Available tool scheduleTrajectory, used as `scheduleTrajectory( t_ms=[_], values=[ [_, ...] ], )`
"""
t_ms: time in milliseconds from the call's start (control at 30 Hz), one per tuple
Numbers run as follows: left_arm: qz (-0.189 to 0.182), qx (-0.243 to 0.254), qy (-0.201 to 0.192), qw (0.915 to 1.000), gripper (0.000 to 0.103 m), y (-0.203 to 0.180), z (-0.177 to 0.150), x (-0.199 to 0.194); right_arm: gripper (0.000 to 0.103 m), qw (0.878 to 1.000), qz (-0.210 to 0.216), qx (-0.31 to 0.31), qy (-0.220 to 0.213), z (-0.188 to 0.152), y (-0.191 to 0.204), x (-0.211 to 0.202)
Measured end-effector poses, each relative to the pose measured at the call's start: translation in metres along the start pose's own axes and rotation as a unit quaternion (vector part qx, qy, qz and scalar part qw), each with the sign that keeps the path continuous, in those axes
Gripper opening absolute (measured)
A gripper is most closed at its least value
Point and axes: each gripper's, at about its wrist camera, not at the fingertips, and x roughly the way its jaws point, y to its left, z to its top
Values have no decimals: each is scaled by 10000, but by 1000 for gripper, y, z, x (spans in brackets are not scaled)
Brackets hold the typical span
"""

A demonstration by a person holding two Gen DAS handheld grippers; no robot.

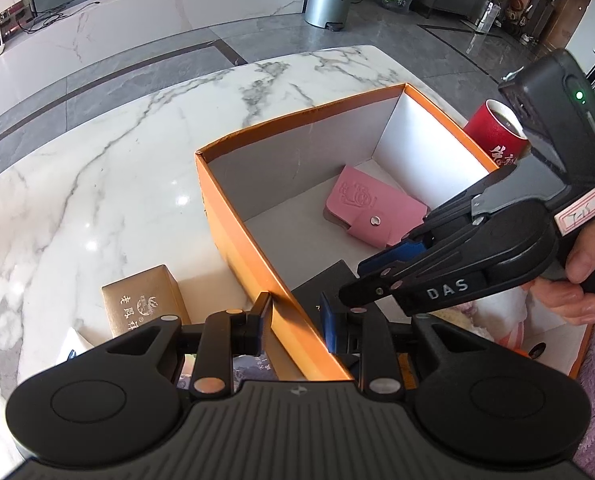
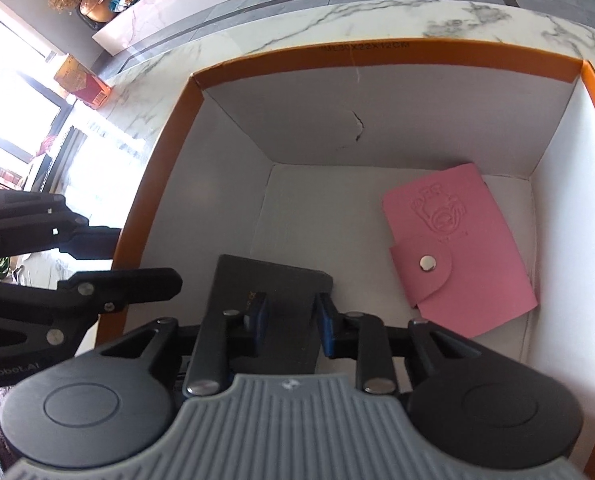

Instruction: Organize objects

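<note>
Orange box (image 2: 377,60) sits on the marble table (image 1: 97,160) with both of your grippers at it, and the main risk is at its near wall. Your left gripper (image 1: 293,322) straddles that wall, one finger outside and one inside; the pads look parted around the cardboard, though whether they press on it I cannot tell. If they do pinch and you pull or twist, the box could slide or tip, and the pink card wallet (image 2: 457,248) inside could shift. Your right gripper (image 2: 291,322) hangs inside the box with its jaws parted, holding nothing, over a flat black case (image 2: 273,284) that lies on the box floor directly beneath and between its fingers. If you lift away crookedly, a finger could catch the case's edge and drag it. The wallet lies ahead and to the right of the right gripper, near the far right corner, apart from the case. Outside the box, a gold box (image 1: 145,300) stands just left of your left gripper, touching nothing, and a red cup (image 1: 493,128) stands beyond the box's far side, close enough that a wide swing of the right gripper could knock it.
</note>
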Motion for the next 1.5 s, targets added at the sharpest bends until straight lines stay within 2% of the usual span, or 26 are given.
scheduleTrajectory(
  t_ms=[33,100,167,200,300,400,500,667,800,867,933,967,1033,1067,1200,1433,1500],
  values=[
    [-24,-24,0,10000,30,1,0,0,30,9998,19,-206,-7,5,1,-9],
    [-51,-40,7,10000,30,2,0,0,51,9991,-105,-421,-34,9,4,-14],
    [-47,-6,31,10000,30,2,1,0,63,9933,-594,-995,-8,15,11,-22],
    [-41,20,51,10000,30,1,1,0,64,9815,-1160,-1510,189,22,12,-21],
    [-36,16,111,9999,31,1,3,1,65,9622,-1707,-2010,684,30,-6,-21],
    [-45,4,132,9999,31,3,5,1,70,9509,-1835,-2245,1082,35,-10,-6],
    [-75,-16,100,9999,31,5,4,-1,76,9427,-2012,-2363,1229,40,-10,10],
    [-180,-88,62,9998,31,7,2,-4,78,9422,-2043,-2143,1569,50,-21,33],
    [-216,-52,59,9997,29,6,3,-5,84,9334,-2214,-2327,1600,51,-20,41],
    [-196,-30,57,9998,28,5,3,-5,83,9257,-2351,-2477,1626,49,-20,44],
    [-202,-38,49,9998,28,6,3,-4,81,9269,-2337,-2460,1604,49,-21,44],
    [-209,-49,47,9998,28,6,3,-4,76,9278,-2365,-2417,1577,51,-23,41],
    [-213,-49,43,9998,28,7,3,-4,74,9251,-2351,-2553,1543,49,-22,38],
    [-212,-44,41,9998,28,7,3,-3,69,9225,-2336,-2676,1508,46,-18,34],
    [-200,-38,40,9998,28,7,3,-3,36,9121,-2303,-3081,1420,39,1,20],
    [-251,-60,0,9997,28,10,2,-5,35,9011,-2202,-3556,1142,30,14,5],
    [-247,-56,3,9997,28,10,3,-5,35,8910,-1909,-4002,977,27,26,-5]
  ],
)
